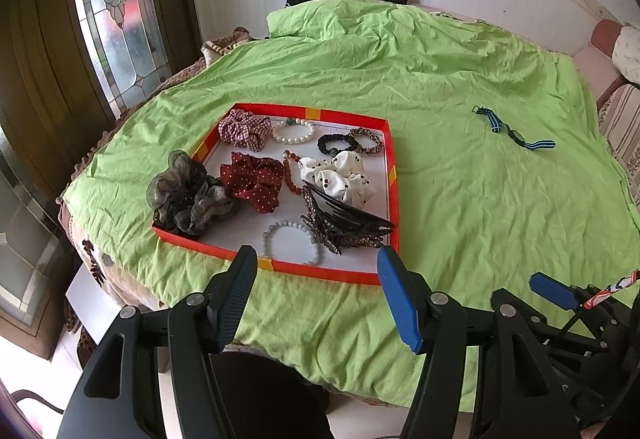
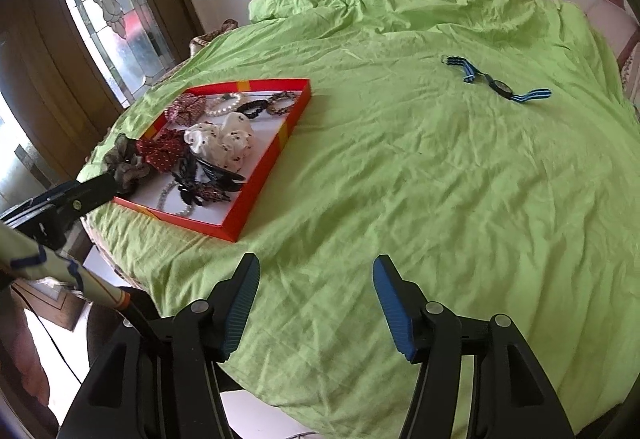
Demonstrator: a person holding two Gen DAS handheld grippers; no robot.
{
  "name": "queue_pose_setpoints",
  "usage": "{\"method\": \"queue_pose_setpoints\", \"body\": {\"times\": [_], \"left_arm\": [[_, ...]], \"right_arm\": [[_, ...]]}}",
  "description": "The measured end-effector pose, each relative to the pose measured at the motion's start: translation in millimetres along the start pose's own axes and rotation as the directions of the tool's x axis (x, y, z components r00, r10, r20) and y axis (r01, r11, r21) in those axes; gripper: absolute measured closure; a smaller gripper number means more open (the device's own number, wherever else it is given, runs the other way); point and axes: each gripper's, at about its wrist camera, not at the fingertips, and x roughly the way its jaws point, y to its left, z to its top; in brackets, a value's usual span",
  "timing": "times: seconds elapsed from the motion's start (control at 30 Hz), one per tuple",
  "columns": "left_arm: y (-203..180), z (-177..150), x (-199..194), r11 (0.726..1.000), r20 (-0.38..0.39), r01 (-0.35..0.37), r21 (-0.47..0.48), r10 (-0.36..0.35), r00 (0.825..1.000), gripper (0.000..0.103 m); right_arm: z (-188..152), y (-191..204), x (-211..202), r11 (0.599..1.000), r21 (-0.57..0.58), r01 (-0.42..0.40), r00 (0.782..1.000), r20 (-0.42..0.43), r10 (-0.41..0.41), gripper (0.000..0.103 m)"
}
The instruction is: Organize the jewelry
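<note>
While nearly all the pieces already lie in the red tray (image 1: 394, 195), a striped watch (image 2: 498, 83) sits well apart on the sheet; both grippers (image 1: 318, 293) (image 2: 316, 301) hover spread and empty, so fetching it probably comes next.

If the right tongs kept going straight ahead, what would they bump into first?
Probably just the green bedsheet. The right tongs are open, empty and aimed down at bare fabric; the red tray lies off to the side.
</note>
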Motion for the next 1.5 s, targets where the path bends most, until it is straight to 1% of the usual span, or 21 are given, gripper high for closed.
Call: {"method": "queue_pose_setpoints", "body": {"times": [0.17, 0.33, 0.47, 0.53, 0.6, 0.63, 0.67, 0.73, 0.77, 0.8, 0.83, 0.87, 0.93, 1.0, 1.1, 1.17, 1.23, 1.33, 1.37, 1.43, 1.5], "left_arm": [[-8, 8, 9, 1.000, 0.005, 0.021, 0.003, -0.021, 1.000, 0.041], [-43, 14, 12, 0.996, 0.031, 0.065, 0.061, -0.067, 0.997, 0.041], [-70, 12, 7, 0.988, 0.059, 0.108, 0.110, -0.115, 0.992, 0.041], [-85, 9, 0, 0.983, 0.091, 0.115, 0.141, -0.129, 0.987, 0.041], [-92, 8, -9, 0.981, 0.128, 0.104, 0.162, -0.126, 0.984, 0.041], [-94, 7, -16, 0.982, 0.166, 0.083, 0.172, -0.112, 0.980, 0.040], [-95, 7, -21, 0.982, 0.189, 0.067, 0.175, -0.101, 0.977, 0.034], [-91, 5, -35, 0.987, 0.272, 0.019, 0.161, -0.063, 0.960, 0.021], [-85, 4, -44, 0.990, 0.326, -0.009, 0.137, -0.036, 0.945, 0.011], [-78, 3, -52, 0.993, 0.377, -0.034, 0.110, -0.010, 0.926, 0.006], [-71, 3, -60, 0.995, 0.416, -0.055, 0.084, 0.016, 0.909, 0.004], [-66, 3, -64, 0.995, 0.438, -0.069, 0.067, 0.033, 0.899, 0.001], [-53, 4, -76, 0.995, 0.491, -0.104, 0.013, 0.084, 0.867, 0.000], [-43, 7, -83, 0.993, 0.510, -0.116, -0.026, 0.113, 0.853, 0.000], [-32, 12, -89, 0.989, 0.516, -0.132, -0.063, 0.146, 0.844, 0.000], [-25, 14, -94, 0.983, 0.532, -0.158, -0.095, 0.184, 0.826, 0.000], [-17, 14, -103, 0.975, 0.559, -0.179, -0.134, 0.224, 0.798, 0.000], [-4, 11, -113, 0.967, 0.589, -0.184, -0.175, 0.253, 0.768, 0.000], [2, 11, -114, 0.968, 0.588, -0.182, -0.173, 0.250, 0.770, 0.000], [11, 12, -114, 0.967, 0.568, -0.198, -0.161, 0.255, 0.783, 0.000], [21, 11, -107, 0.966, 0.519, -0.215, -0.141, 0.257, 0.815, 0.000]], "right_arm": [[-9, -30, -19, 0.995, 0.043, 0.089, 0.995, 0.047, -0.091, 0.039], [-24, -82, -44, 0.972, 0.164, 0.168, 0.981, 0.073, -0.182, 0.037], [-35, -111, -57, 0.952, 0.241, 0.188, 0.974, 0.078, -0.212, 0.037], [-38, -120, -61, 0.946, 0.261, 0.193, 0.972, 0.081, -0.221, 0.037], [-39, -124, -61, 0.945, 0.269, 0.185, 0.973, 0.082, -0.214, 0.037], [-40, -121, -59, 0.946, 0.268, 0.180, 0.975, 0.081, -0.208, 0.037], [-39, -118, -57, 0.950, 0.263, 0.171, 0.977, 0.080, -0.198, 0.037], [-38, -110, -53, 0.958, 0.241, 0.155, 0.981, 0.081, -0.179, 0.037], [-37, -105, -50, 0.963, 0.227, 0.146, 0.983, 0.080, -0.168, 0.037], [-35, -99, -47, 0.969, 0.207, 0.135, 0.985, 0.080, -0.154, 0.037], [-35, -94, -45, 0.972, 0.194, 0.130, 0.986, 0.079, -0.147, 0.037], [-34, -87, -42, 0.977, 0.172, 0.124, 0.987, 0.077, -0.139, 0.037], [-34, -79, -39, 0.982, 0.143, 0.121, 0.988, 0.077, -0.133, 0.037], [-35, -72, -38, 0.985, 0.119, 0.125, 0.988, 0.078, -0.135, 0.037], [-37, -70, -35, 0.984, 0.119, 0.129, 0.988, 0.072, -0.138, 0.037], [-37, -70, -34, 0.984, 0.122, 0.130, 0.988, 0.064, -0.139, 0.037], [-38, -68, -31, 0.983, 0.121, 0.136, 0.988, 0.052, -0.143, 0.037], [-36, -64, -27, 0.985, 0.106, 0.139, 0.989, 0.030, -0.143, 0.037], [-33, -61, -26, 0.986, 0.100, 0.136, 0.990, 0.025, -0.139, 0.037], [-25, -56, -24, 0.988, 0.086, 0.129, 0.991, 0.022, -0.132, 0.037], [-12, -45, -22, 0.991, 0.058, 0.124, 0.992, 0.025, -0.125, 0.037]]}}
